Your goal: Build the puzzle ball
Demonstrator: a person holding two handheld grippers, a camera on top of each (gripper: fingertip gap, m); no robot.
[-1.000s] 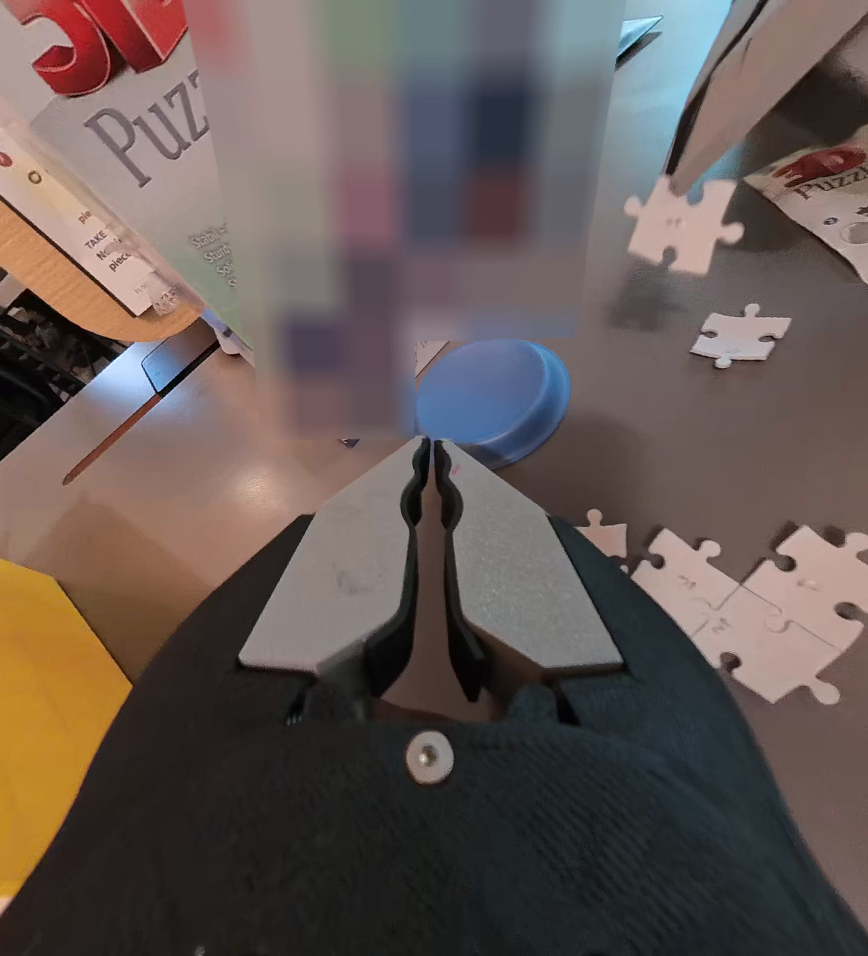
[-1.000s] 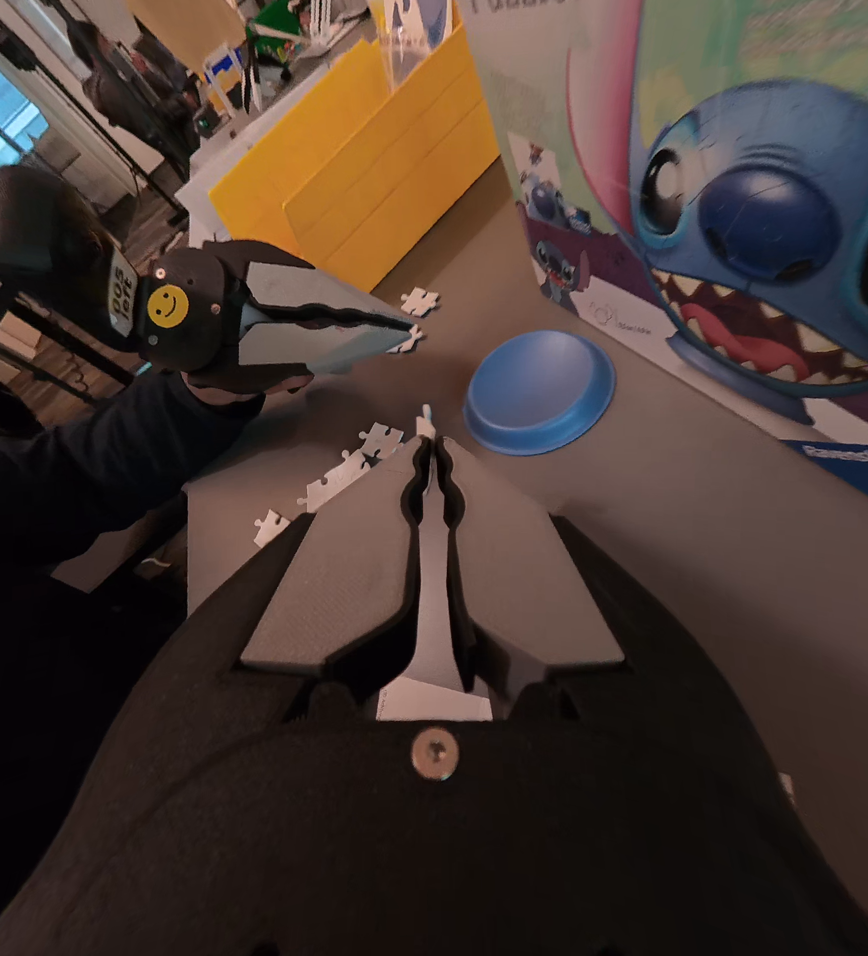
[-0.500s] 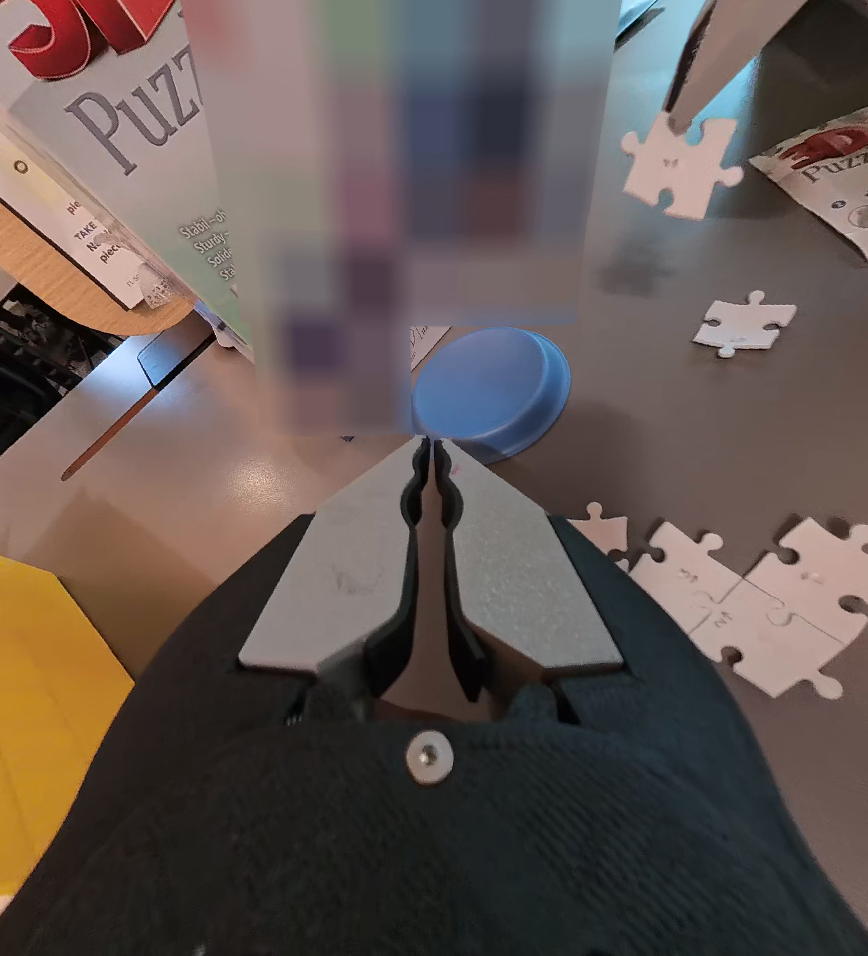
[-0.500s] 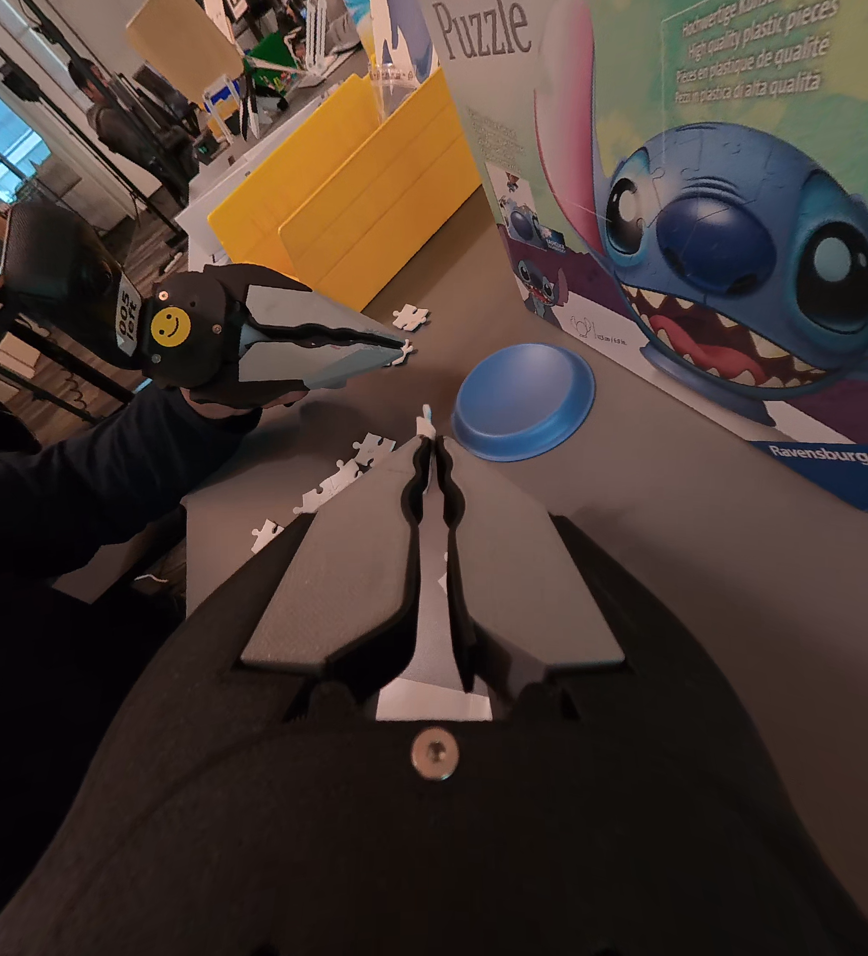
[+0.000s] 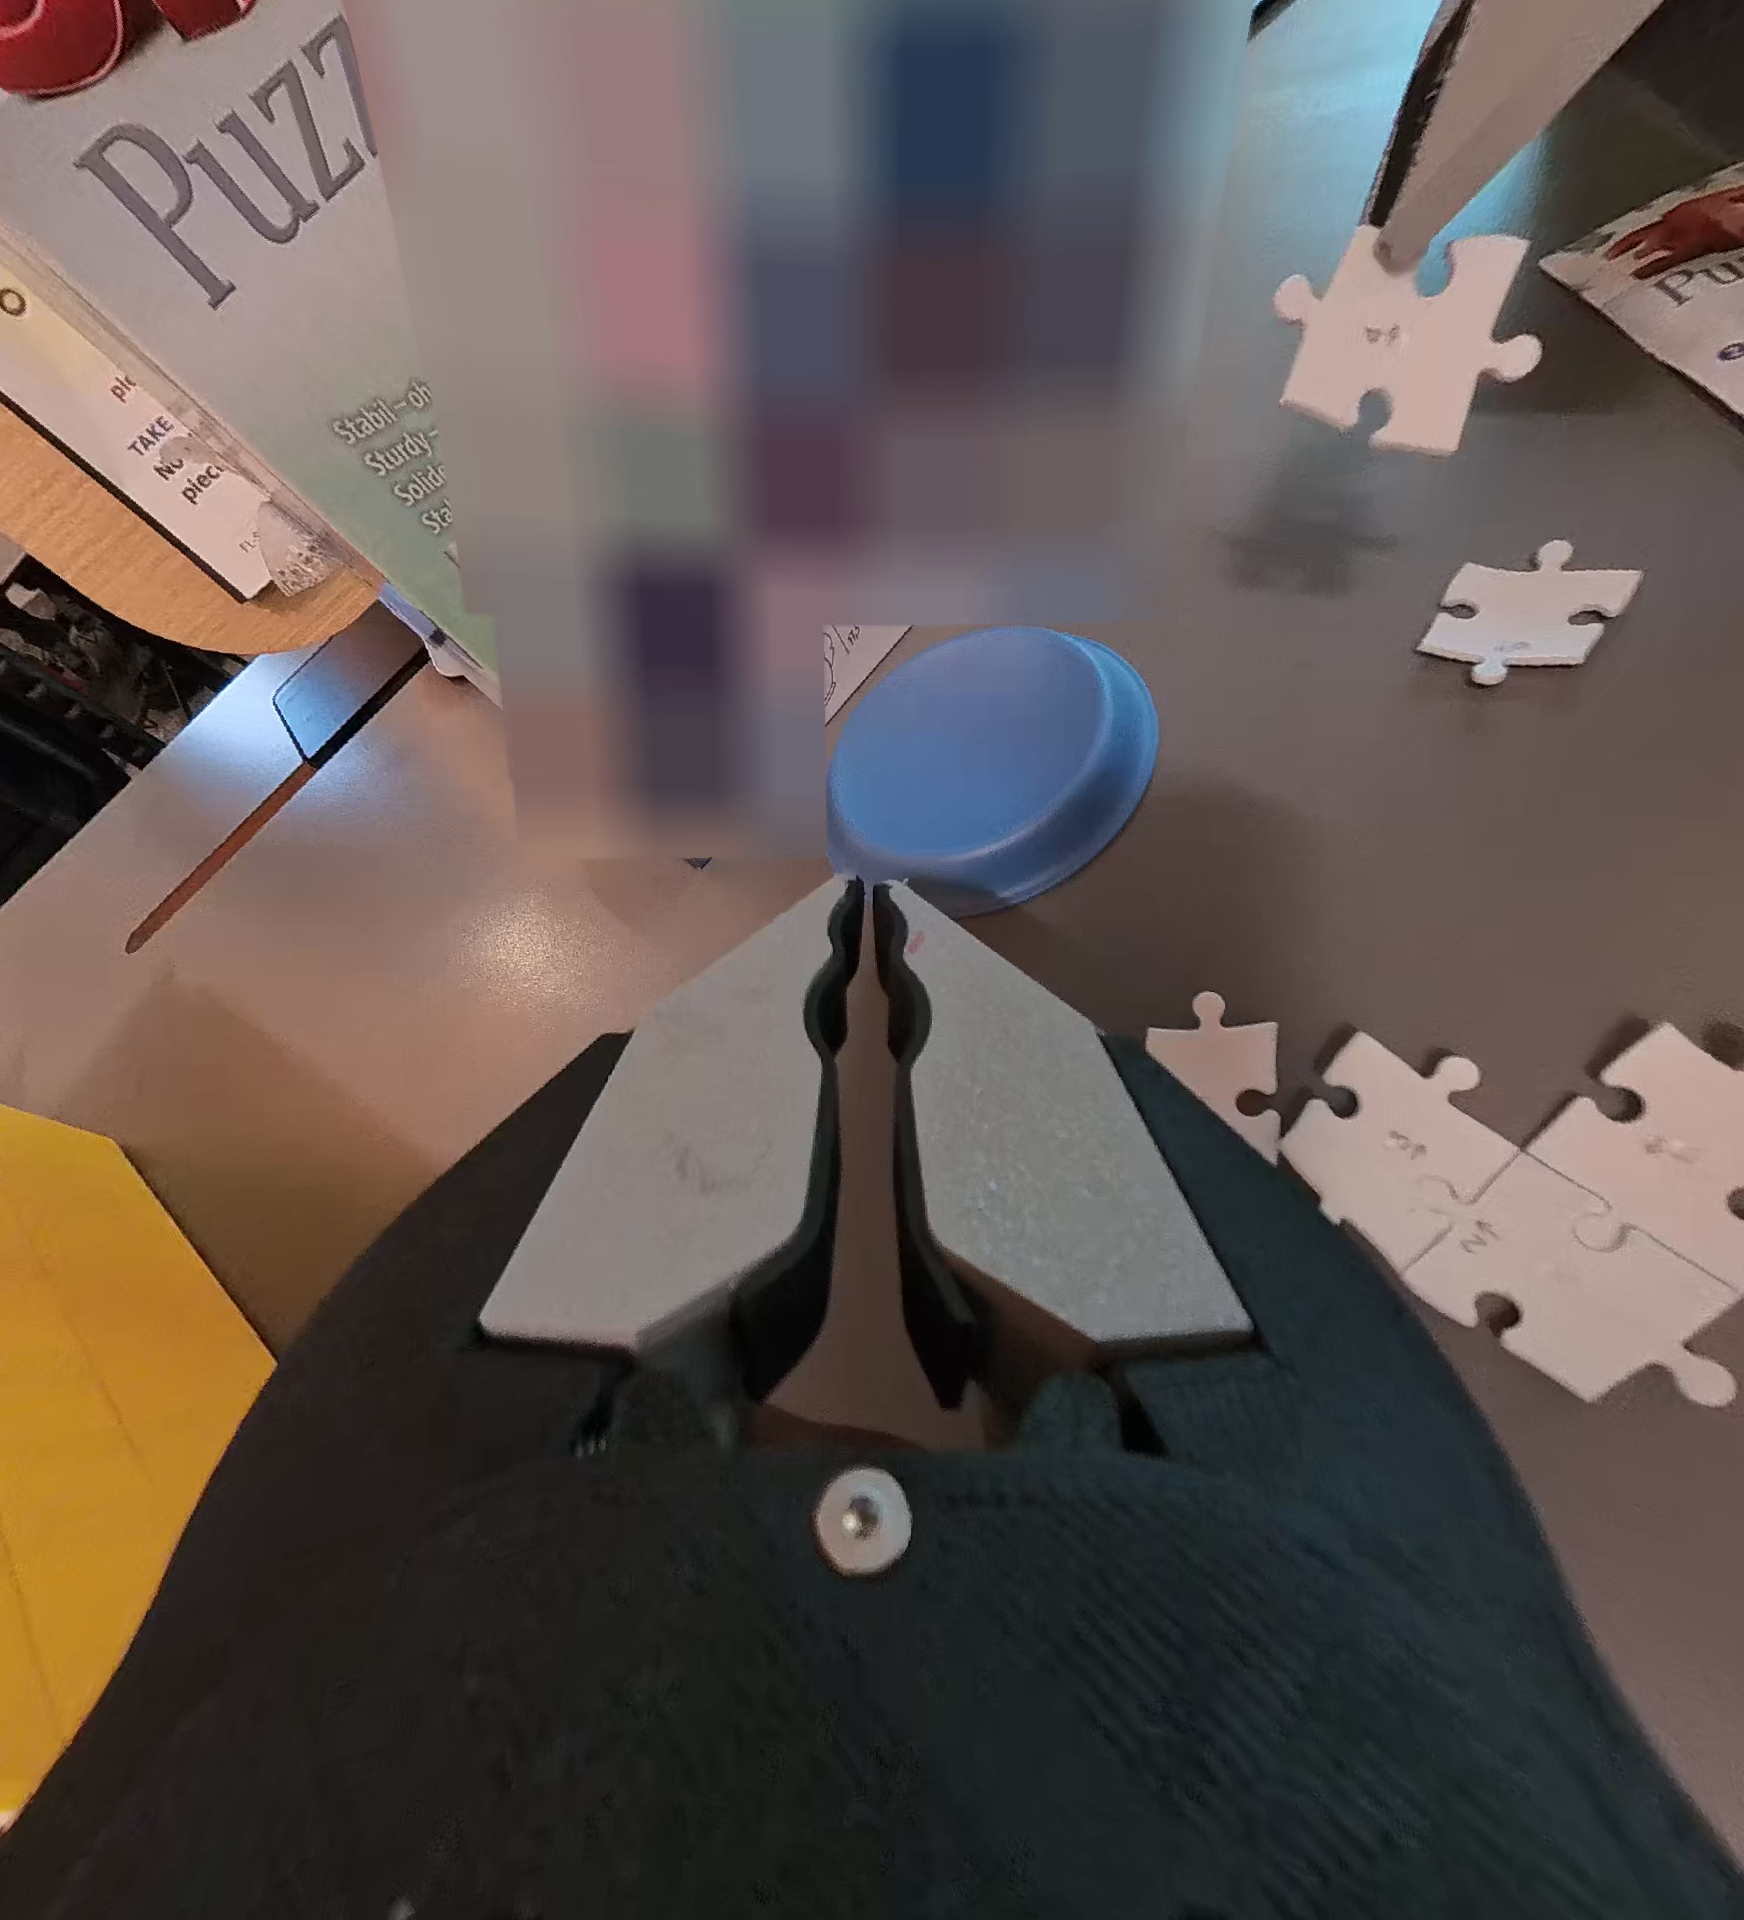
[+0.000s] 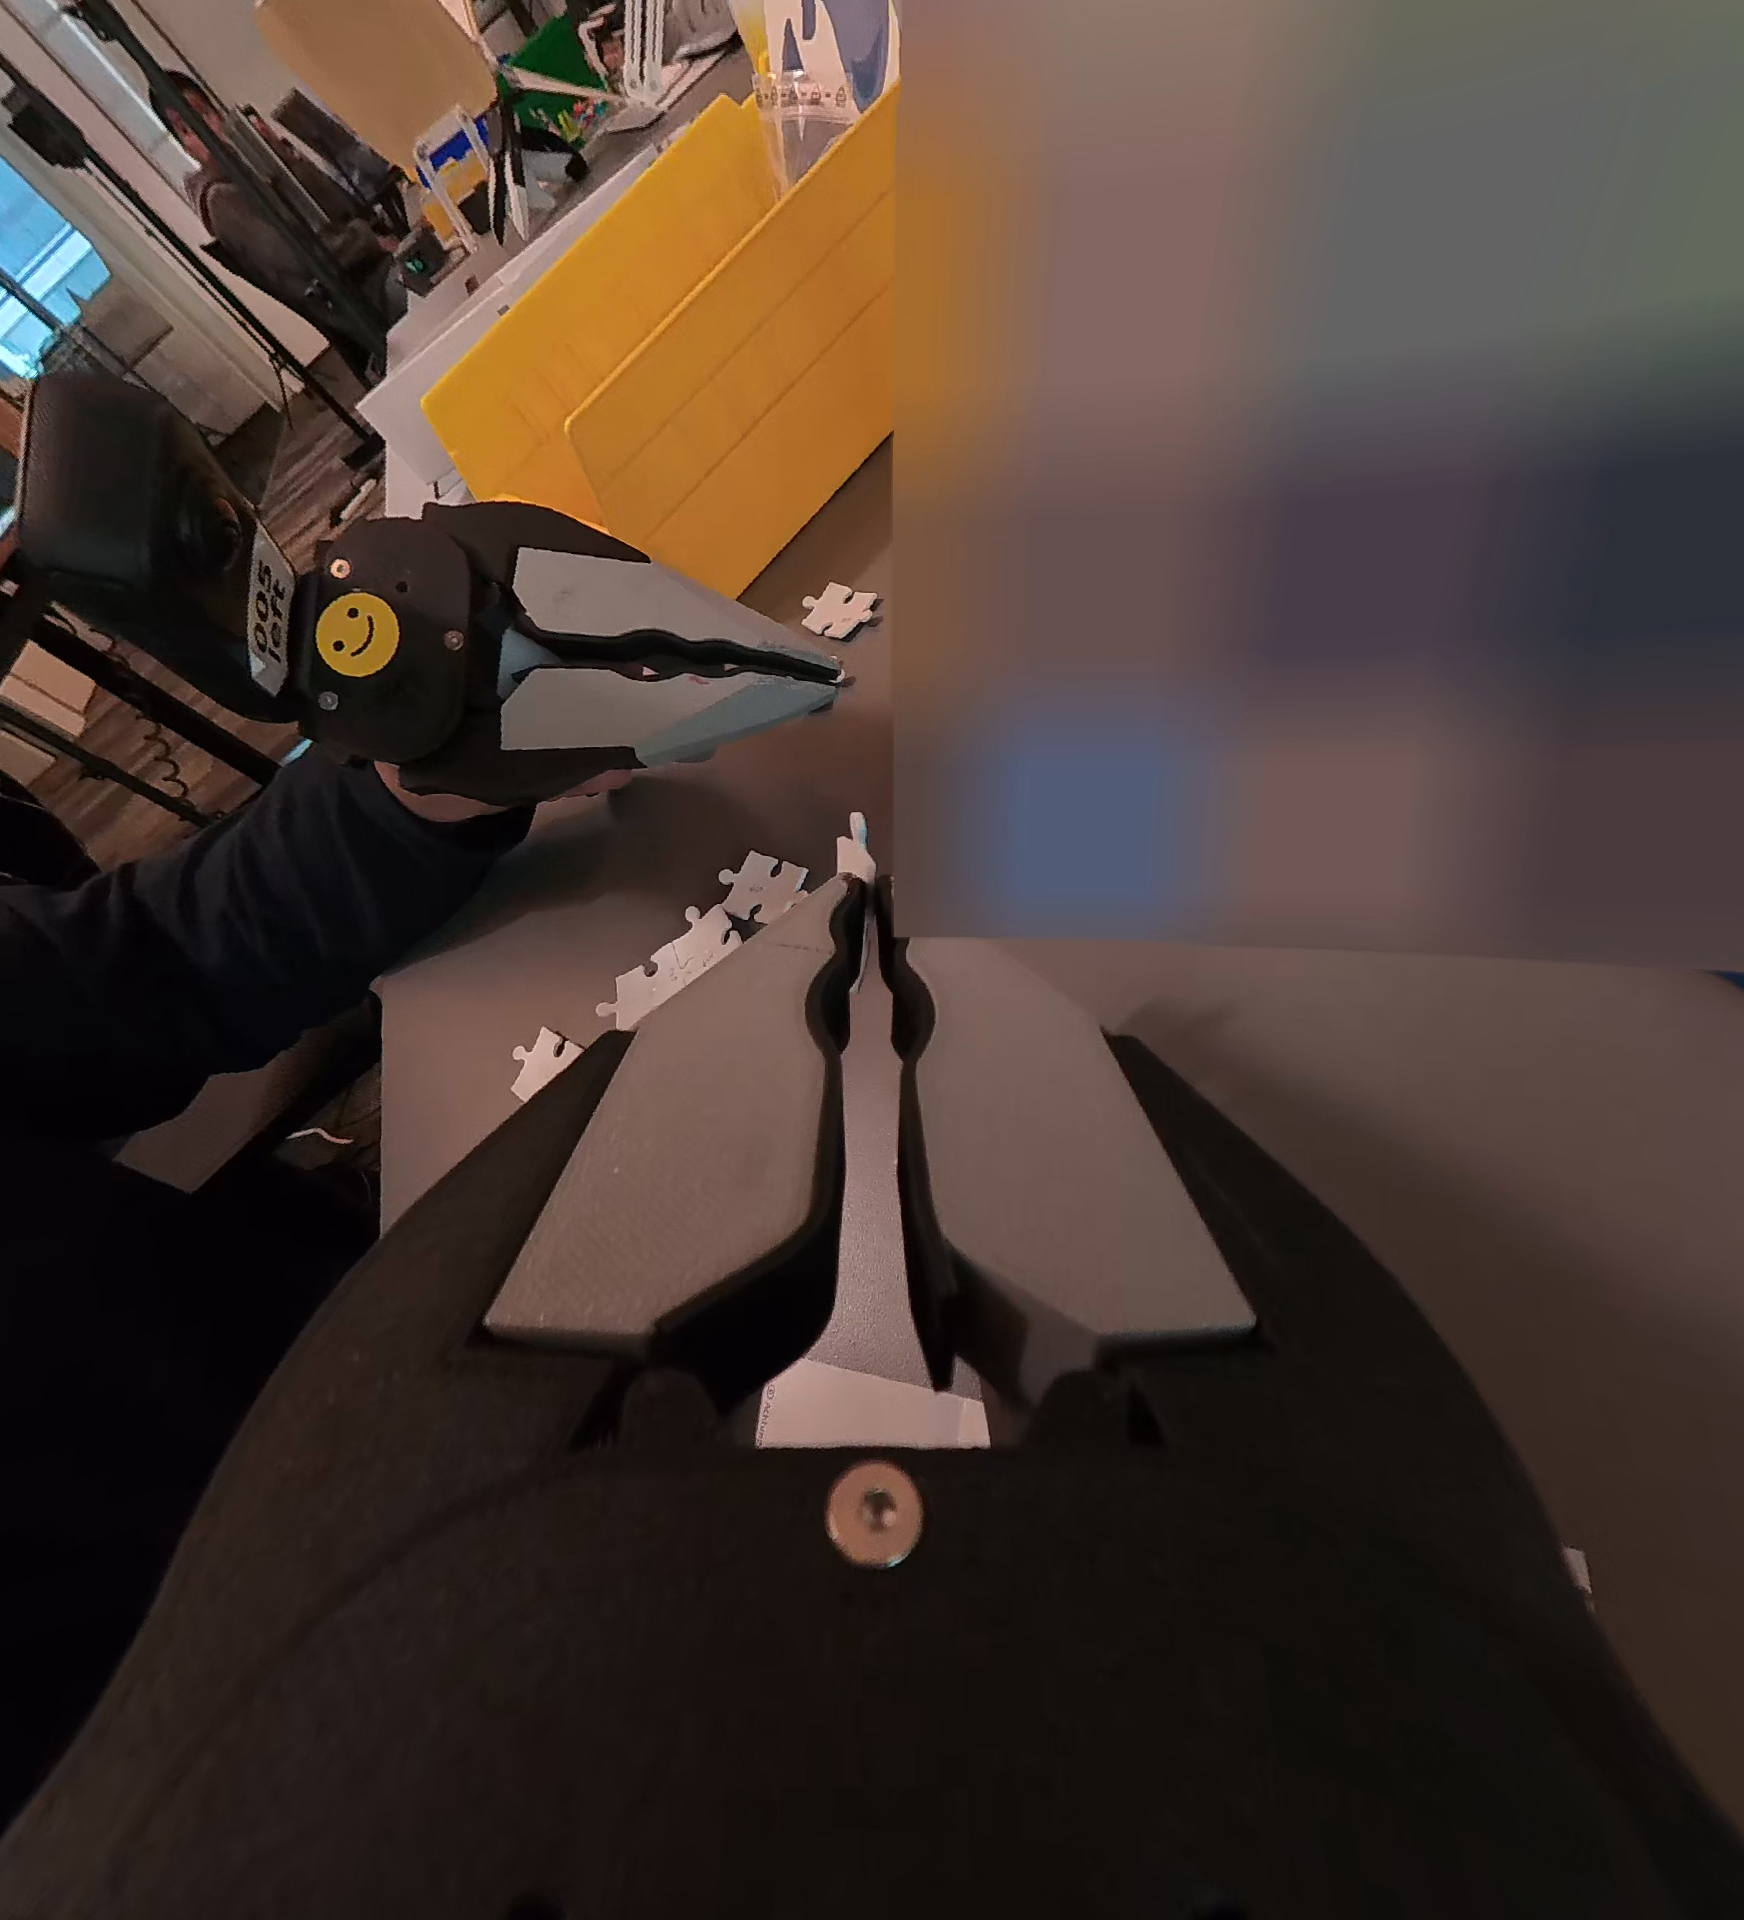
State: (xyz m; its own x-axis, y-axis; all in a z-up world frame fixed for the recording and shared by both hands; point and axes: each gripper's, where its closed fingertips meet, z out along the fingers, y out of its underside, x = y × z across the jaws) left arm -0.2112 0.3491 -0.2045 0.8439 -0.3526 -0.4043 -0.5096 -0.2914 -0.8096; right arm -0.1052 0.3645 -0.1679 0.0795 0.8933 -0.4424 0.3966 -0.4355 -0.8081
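Note:
My right gripper [image 6: 868,883] is shut on a white puzzle piece [image 6: 855,840], seen edge-on between the jaws. In the left wrist view that piece [image 5: 1398,343] hangs from the right gripper's fingers [image 5: 1439,156] above the grey table, its shadow below it. My left gripper [image 5: 868,883] is shut with nothing seen in it, held just short of a blue round dish [image 5: 993,758]. Three joined white pieces [image 5: 1554,1195] lie right of the left gripper, and a single piece [image 5: 1528,613] lies farther back. The left gripper also shows in the right wrist view [image 6: 826,675].
A tall puzzle box [image 5: 224,229] stands behind the dish, mostly under a blur patch. A printed leaflet [image 5: 1730,281] lies at the far right. Yellow bins [image 6: 722,364] stand beyond the table edge. More loose pieces [image 6: 764,878] lie on the table [image 5: 1367,831].
The right gripper has risen a little with its puzzle piece, away from the table. The left gripper has stayed almost still and shut.

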